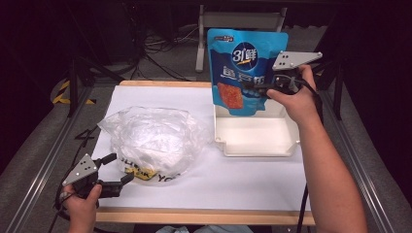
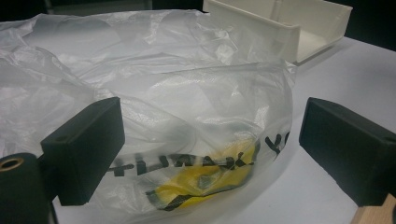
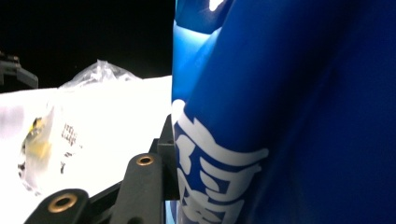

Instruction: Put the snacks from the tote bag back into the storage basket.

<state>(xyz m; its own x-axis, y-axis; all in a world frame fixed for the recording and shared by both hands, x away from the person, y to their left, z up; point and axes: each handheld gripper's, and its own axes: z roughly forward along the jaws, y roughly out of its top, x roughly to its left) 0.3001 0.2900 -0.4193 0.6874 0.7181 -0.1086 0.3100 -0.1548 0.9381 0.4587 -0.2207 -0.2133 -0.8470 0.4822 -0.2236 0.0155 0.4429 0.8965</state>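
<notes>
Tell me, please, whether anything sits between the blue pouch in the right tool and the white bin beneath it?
Nothing visible does. The right tool holds the blue pouch upright above the far side of the white bin, whose inside looks bare. The clear plastic bag lies apart, to the bin's left.

I see a white sheet [image 1: 160, 99] covering a wood-edged table [image 1: 194, 216]. Metal rails [image 1: 41, 167] flank it left and right. Beyond the far edge: dark room, grey floor [image 1: 170, 60], tangled cables [image 1: 160, 46], white stand [image 1: 240, 22].
</notes>
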